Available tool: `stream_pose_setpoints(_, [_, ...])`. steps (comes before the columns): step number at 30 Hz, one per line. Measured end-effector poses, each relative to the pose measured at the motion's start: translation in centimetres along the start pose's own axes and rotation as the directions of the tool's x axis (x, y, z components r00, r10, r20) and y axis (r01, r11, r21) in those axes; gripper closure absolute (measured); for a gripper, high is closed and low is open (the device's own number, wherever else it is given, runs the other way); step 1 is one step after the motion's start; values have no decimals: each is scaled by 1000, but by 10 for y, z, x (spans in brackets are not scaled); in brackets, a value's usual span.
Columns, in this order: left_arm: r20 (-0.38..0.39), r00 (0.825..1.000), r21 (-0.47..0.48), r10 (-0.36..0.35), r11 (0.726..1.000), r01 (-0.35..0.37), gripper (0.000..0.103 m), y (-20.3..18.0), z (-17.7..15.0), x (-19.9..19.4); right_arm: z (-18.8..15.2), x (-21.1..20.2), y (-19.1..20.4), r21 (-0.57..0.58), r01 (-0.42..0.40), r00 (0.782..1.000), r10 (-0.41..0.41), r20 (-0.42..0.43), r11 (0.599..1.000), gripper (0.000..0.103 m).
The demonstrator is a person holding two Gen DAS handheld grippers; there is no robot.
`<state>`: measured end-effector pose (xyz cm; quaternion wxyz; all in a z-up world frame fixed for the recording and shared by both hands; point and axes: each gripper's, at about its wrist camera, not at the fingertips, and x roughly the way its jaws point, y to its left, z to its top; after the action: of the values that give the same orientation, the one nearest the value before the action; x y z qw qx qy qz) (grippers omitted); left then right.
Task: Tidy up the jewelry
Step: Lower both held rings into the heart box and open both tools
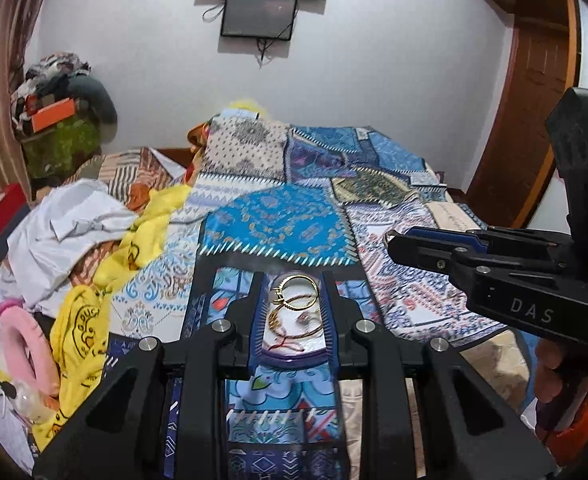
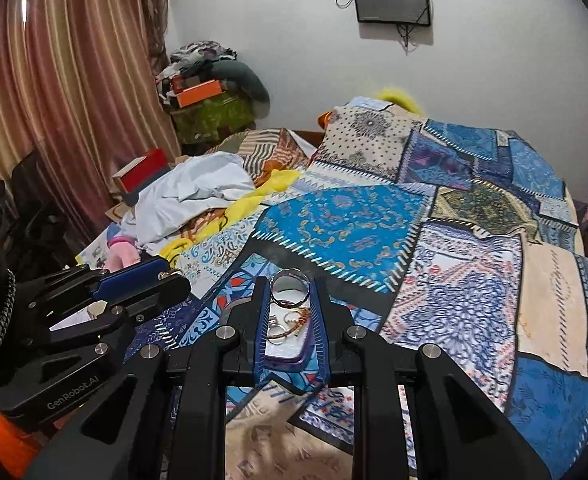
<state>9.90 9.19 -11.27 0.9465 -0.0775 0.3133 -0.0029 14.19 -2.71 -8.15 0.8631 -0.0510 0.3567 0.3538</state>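
My left gripper (image 1: 294, 280) is shut on a gold bangle (image 1: 297, 277) pinched between its blue pads. Below it lies a white tray with a purple rim (image 1: 294, 357) holding more gold bangles and a red thread (image 1: 290, 322). My right gripper (image 2: 288, 284) is shut on a silver bangle (image 2: 290, 304) above the same tray (image 2: 290, 360), where several rings and bangles (image 2: 288, 326) lie. In the left wrist view the right gripper (image 1: 391, 240) reaches in from the right. The left gripper (image 2: 176, 276) comes in from the left of the right wrist view, a gold glint at its tip.
A blue patchwork bedspread (image 1: 286, 220) covers the bed. A pile of white and yellow clothes (image 1: 94, 232) and a pink item (image 1: 22, 340) lie on its left side. A red box (image 2: 142, 172), striped curtains (image 2: 54, 100) and a wooden door (image 1: 533, 120) border the room.
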Motion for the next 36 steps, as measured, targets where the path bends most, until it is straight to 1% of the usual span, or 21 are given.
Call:
stream_pose_setpoints(4, [-39,999,-25,-5,1000,4,78,11,-7,16,-2,17,2,-1,-11,999,11,-35,1000,85])
stream_pose_setpoints(11, [-99,994,-34,-37,999,33,78,13,-19,42,-11,42,1,9,-21,994,22,-104,1000,85])
stream_pose_setpoints(14, [-125,991,-40,-49,998,45,78,15,-25,52,-20,53,-1,22,-34,988,37,-147,999,85])
stream_pose_setpoints(17, [-143,988,-48,-57,998,51,78,16,-30,60,-29,64,-1,25,-30,981,34,-189,999,85])
stream_pose_setpoints(19, [-149,987,-51,-59,997,52,78,16,-31,64,-31,67,-2,31,-32,978,38,-204,999,85])
stream_pose_setpoints(27, [-172,983,-43,-67,997,61,78,16,-32,74,-34,72,-3,30,-30,975,35,-217,999,85])
stream_pose_setpoints(30, [-172,983,-42,-67,997,60,79,15,-31,73,-33,74,-4,39,-45,974,52,-221,998,85])
stream_pose_setpoints(36, [-172,984,-36,-40,999,34,78,14,-27,68,-34,74,-3,36,-51,970,58,-237,998,84])
